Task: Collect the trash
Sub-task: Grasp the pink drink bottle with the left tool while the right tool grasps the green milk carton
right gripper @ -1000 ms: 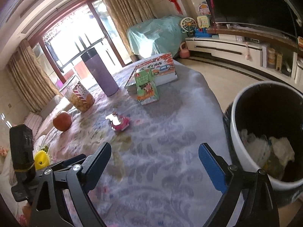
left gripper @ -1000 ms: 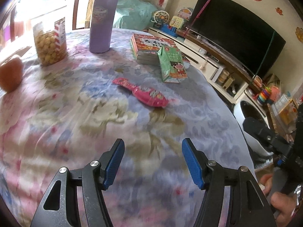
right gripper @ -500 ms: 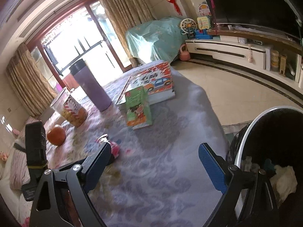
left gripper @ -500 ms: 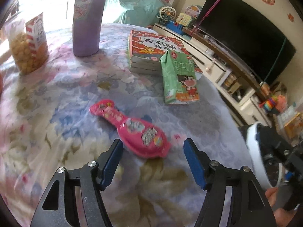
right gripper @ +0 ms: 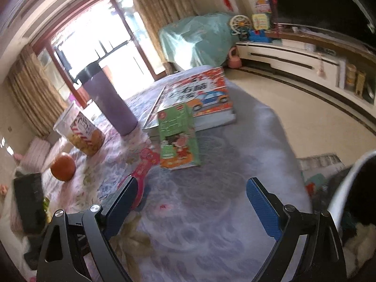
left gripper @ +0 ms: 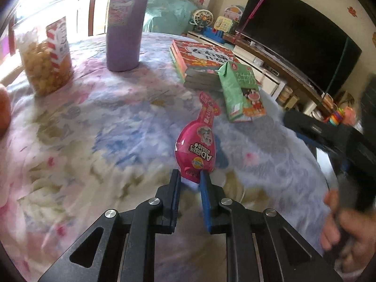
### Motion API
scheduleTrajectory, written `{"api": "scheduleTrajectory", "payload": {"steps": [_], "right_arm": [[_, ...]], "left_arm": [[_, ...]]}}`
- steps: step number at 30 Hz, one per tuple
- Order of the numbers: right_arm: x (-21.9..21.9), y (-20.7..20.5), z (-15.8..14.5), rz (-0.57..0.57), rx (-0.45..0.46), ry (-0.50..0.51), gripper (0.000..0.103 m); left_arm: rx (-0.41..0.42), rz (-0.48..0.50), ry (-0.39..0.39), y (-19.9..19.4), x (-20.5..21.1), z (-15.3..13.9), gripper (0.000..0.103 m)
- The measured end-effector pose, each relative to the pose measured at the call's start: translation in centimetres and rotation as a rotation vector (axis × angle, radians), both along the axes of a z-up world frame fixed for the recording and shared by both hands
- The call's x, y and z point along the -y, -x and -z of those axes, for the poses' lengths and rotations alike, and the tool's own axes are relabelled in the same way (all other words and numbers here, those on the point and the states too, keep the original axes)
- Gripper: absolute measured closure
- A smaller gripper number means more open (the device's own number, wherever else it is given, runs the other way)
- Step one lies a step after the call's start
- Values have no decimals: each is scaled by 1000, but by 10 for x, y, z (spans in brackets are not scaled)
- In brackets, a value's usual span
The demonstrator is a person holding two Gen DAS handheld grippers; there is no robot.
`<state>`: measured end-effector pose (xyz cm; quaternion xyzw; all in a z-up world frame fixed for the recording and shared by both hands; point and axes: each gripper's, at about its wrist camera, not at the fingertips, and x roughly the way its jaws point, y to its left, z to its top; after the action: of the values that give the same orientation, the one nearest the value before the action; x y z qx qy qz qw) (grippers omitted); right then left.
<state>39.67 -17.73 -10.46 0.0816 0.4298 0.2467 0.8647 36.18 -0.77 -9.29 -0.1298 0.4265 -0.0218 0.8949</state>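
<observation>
Floral cloth covers the worktop, with the bin at its right edge. The green carton lies untouched against the books. The pink wrapper, flat a second ago, now has its near end between the left gripper, whose jaws have just closed on it, seemingly clamped, though blur hides the contact. The right gripper stays wide apart, empty. The first piece looks ready to lift.
</observation>
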Motion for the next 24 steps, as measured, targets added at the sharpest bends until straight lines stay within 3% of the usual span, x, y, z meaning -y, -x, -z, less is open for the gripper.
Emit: {"api": "scheduleTrajectory", "payload": {"steps": [10, 12, 13, 14, 15, 17, 19, 24], "right_arm": [[-35, -43, 20, -10, 7, 83, 11], [-38, -49, 22, -12, 6, 93, 20], [-39, -51, 23, -21, -3, 95, 32], [-39, -52, 24, -28, -11, 92, 51], [-38, -50, 25, -32, -14, 89, 53], [-33, -42, 20, -28, 2, 83, 53], [-26, -30, 15, -33, 3, 67, 53], [-2, 8, -3, -57, -29, 53, 53]], "left_arm": [[3, 11, 28, 25, -21, -2, 87], [0, 10, 38, 26, -22, -1, 86], [0, 9, 39, 26, -22, -2, 85], [-2, 10, 38, 25, -22, -2, 82], [-2, 13, 36, 25, -21, -3, 80], [8, 12, 14, 26, -18, -6, 56], [25, 0, -23, 28, -14, -9, 41], [29, 13, -69, 22, -4, -8, 40]]}}
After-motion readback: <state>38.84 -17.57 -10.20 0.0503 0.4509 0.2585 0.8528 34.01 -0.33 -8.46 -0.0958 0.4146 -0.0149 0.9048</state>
